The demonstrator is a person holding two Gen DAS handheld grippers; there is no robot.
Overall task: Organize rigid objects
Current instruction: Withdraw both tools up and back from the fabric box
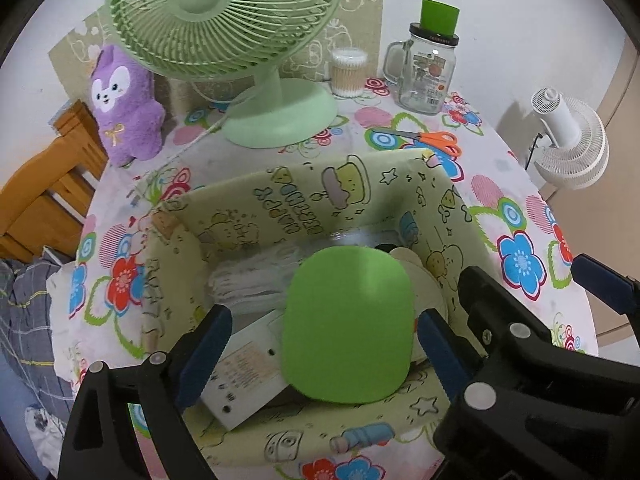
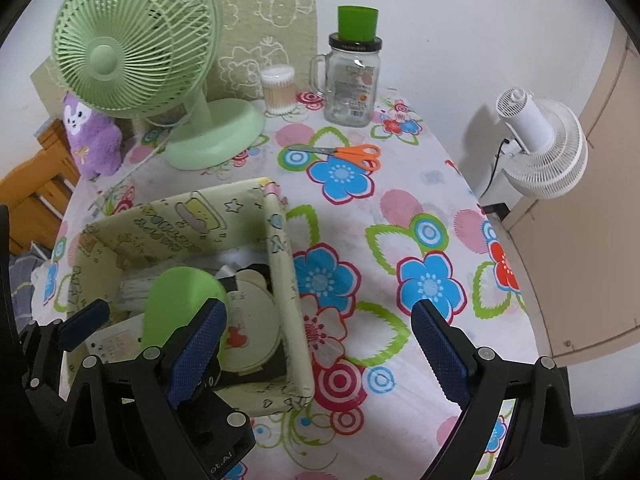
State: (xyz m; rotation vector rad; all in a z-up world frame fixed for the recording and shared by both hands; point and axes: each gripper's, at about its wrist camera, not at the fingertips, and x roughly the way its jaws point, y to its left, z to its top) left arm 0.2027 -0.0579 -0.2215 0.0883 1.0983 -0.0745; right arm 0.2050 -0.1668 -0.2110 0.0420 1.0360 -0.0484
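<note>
The flat, rounded bright-green plastic lid (image 1: 347, 326) lies between the released left tool's (image 1: 320, 356) spread pads, inside the pale-yellow cartoon-print box (image 1: 280, 196).

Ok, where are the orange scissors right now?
The orange scissors lie on the tablecloth, behind the box, between the green fan and glass jar.

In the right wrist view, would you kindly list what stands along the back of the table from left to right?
Purple plush toy → green desk fan → cotton swab container → glass mug jar carrying a green cup.
</note>
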